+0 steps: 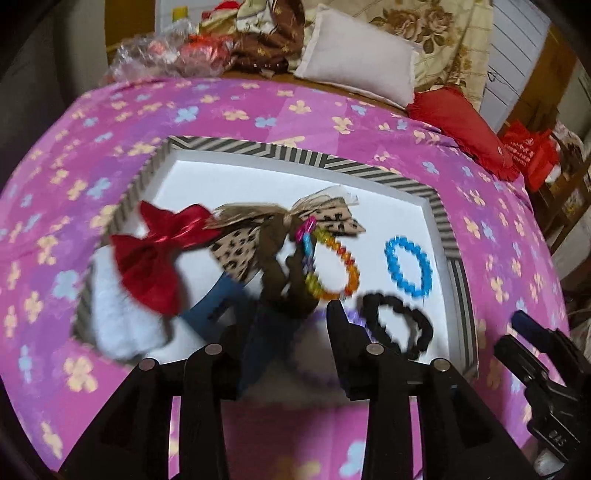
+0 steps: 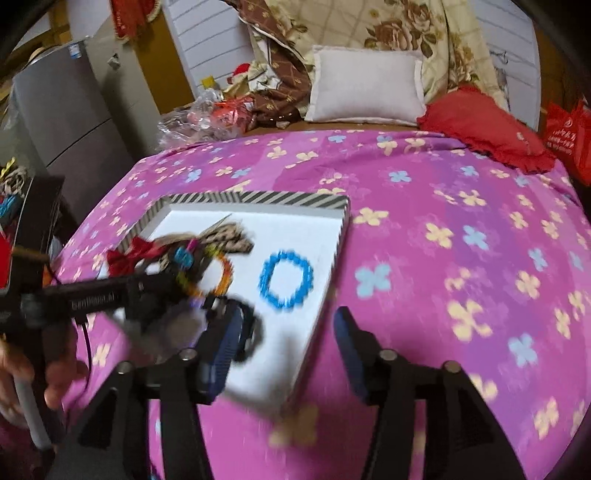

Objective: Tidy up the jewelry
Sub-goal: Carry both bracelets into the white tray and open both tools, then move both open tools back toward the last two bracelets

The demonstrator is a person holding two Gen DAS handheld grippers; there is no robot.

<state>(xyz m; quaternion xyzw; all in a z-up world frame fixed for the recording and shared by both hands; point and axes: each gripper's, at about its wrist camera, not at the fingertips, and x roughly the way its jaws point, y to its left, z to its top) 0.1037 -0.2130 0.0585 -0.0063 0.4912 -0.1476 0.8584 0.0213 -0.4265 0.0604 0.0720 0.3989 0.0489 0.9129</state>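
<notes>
A white tray with a striped rim [image 1: 295, 151] [image 2: 258, 197] lies on a pink flowered bedspread [image 2: 461, 221]. Inside it are a red bow [image 1: 155, 258], a leopard-print bow [image 1: 332, 218] with a brown tie, a multicolour bead bracelet [image 1: 351, 266], a blue bead bracelet [image 1: 391, 262] [image 2: 266, 280], a black scrunchie [image 1: 421, 325] and a white fluffy piece [image 1: 118, 325]. My left gripper [image 1: 295, 325] hangs over the tray's front, fingers apart, with the brown tie's end blurred between the tips. My right gripper [image 2: 284, 332] is open over the tray's front right corner, holding nothing.
At the head of the bed lie a white pillow [image 2: 365, 88], a red cushion [image 2: 487, 133], a flowered quilt [image 2: 388, 26] and plastic bags [image 2: 199, 114]. A grey fridge [image 2: 62, 118] stands at the left and a red bag [image 1: 528, 151] at the right. A hand [image 2: 55, 373] holds the left tool.
</notes>
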